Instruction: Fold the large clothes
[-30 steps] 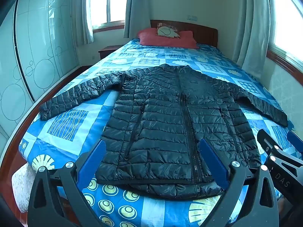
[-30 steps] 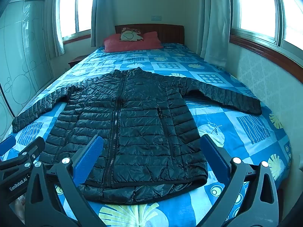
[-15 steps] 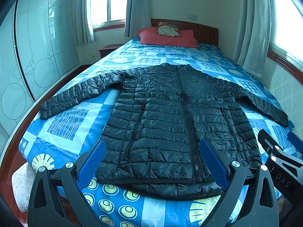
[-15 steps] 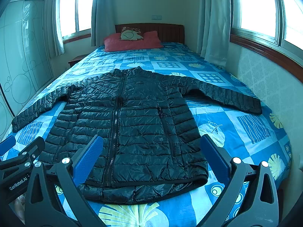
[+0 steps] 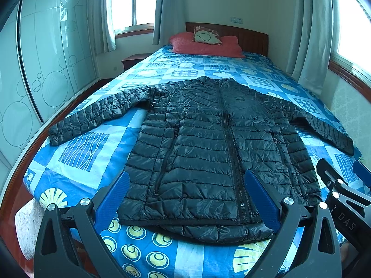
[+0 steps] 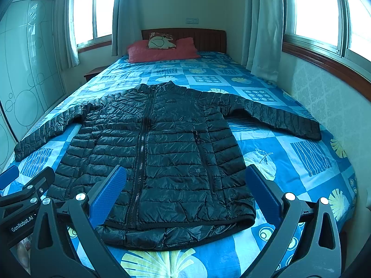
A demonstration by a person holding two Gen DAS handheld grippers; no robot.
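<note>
On the blue patchwork-print bedspread, a black quilted puffer jacket lies flat, front up, zipped, hem toward the foot of the bed, both sleeves spread out to the sides. Left sleeve reaches toward the wardrobe side; right sleeve toward the window wall. Red pillow at the headboard, well apart from the jacket.

Left gripper: blue pads spread wide, nothing between them, hovering over the hem. Right gripper: likewise apart and empty, above the hem's right half.

Change over the last second: almost none. Both views sit a touch closer to the jacket, the garment itself unmoved, no crease added.

Reading: folding not yet begun. Jacket is laid out ready. Likely first grab is a sleeve cuff or hem corner. Slick padded shell may slide or spring back.
</note>
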